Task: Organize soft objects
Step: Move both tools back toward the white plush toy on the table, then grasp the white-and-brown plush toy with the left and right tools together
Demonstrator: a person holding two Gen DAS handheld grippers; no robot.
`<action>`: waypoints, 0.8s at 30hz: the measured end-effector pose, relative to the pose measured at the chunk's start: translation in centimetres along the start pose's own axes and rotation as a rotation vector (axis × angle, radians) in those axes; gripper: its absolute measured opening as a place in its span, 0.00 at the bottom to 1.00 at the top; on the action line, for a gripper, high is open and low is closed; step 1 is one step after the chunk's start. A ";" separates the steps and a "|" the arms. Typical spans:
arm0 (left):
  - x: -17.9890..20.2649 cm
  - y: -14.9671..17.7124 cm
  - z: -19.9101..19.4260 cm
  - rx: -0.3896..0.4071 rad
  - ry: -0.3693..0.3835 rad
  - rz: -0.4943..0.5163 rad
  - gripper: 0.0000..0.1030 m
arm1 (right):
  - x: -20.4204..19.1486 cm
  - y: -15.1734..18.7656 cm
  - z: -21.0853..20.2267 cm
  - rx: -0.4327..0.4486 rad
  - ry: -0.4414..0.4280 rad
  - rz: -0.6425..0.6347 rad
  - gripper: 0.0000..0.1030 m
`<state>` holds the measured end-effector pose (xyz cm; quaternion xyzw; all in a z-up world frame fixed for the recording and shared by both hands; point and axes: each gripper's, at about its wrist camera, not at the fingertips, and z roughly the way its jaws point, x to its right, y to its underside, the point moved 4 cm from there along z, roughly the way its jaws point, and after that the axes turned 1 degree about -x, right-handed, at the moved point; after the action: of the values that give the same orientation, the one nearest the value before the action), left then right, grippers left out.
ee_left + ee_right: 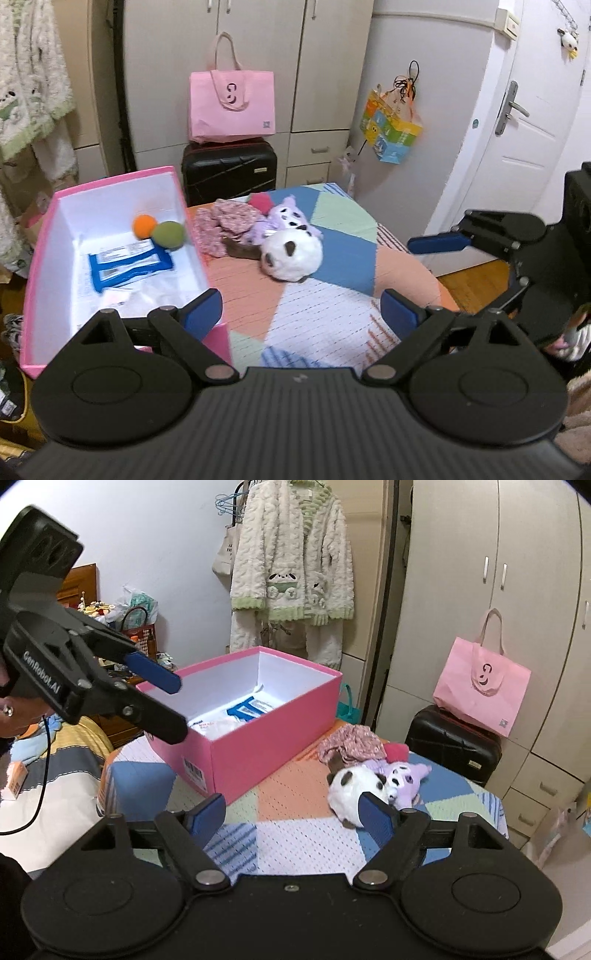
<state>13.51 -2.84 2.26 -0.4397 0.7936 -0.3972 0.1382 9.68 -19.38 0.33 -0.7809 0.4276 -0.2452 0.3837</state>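
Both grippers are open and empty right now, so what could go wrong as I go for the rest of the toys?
1. The white panda plush leans against the purple plush; grabbing one may drag the other along.
2. The floral cloth lies bunched beside the pink box; fingers may snag only a fold.
3. The right gripper and left gripper both face this pile and may collide.
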 end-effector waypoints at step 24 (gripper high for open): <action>1.2 -1.2 13.8 0.062 -0.024 -0.050 0.91 | 8.0 5.0 12.2 0.067 0.011 0.203 0.86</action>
<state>21.36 -11.19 -5.57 -0.4595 0.7681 -0.4196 0.1511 20.09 -23.20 -10.37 -0.7189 0.4984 -0.2235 0.4298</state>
